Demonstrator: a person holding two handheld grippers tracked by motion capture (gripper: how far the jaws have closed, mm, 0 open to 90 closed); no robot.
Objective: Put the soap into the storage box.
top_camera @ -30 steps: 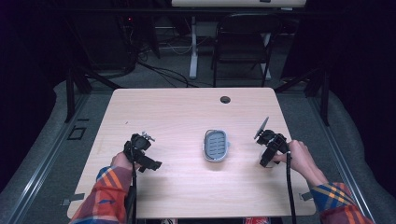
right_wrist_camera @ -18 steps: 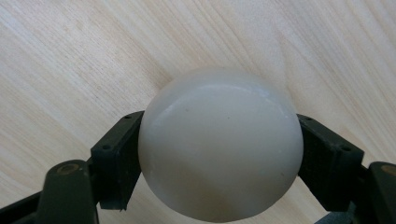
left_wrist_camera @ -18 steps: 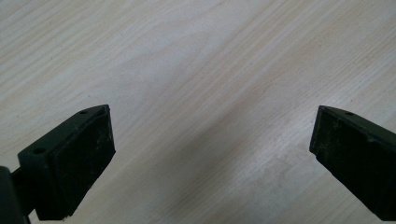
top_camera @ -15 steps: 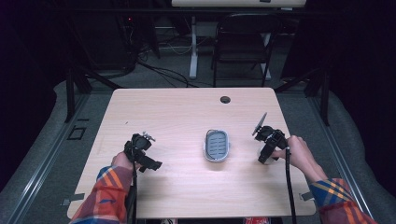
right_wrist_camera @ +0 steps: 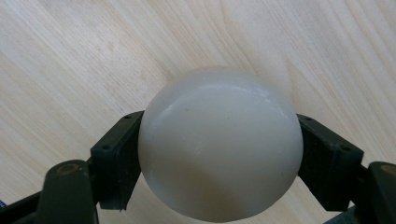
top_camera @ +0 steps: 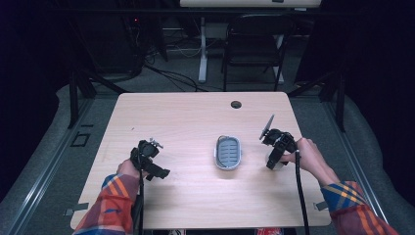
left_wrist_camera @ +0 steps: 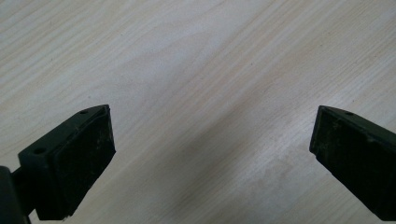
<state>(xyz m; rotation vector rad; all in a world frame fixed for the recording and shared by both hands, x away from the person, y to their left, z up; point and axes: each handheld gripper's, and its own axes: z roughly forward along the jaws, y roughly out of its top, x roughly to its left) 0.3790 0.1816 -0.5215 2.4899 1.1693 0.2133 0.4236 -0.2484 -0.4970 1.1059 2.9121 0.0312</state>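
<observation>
A smooth, rounded white soap point(right_wrist_camera: 219, 144) sits clamped between the two black jaws of my right gripper point(right_wrist_camera: 219, 119), just above the wood. From the high view, that right gripper point(top_camera: 273, 157) is at the table's right side, with a bit of the white soap point(top_camera: 272, 164) showing under it. A grey oval soap dish point(top_camera: 228, 152) with a ridged blue-grey inside lies at the table's middle, a short way left of it and apart. My left gripper point(top_camera: 147, 159) is at the left side. Its jaws stand wide open over bare wood, the left gripper point(left_wrist_camera: 212, 112) holding nothing.
The light wooden table point(top_camera: 195, 117) has a small round cable hole point(top_camera: 236, 104) near its far edge. A black chair point(top_camera: 252, 46) and desk legs stand beyond the table. The person's plaid sleeves come in at both bottom corners.
My right gripper has shifted slightly left toward the dish, still holding the soap. The left gripper has stayed put.
</observation>
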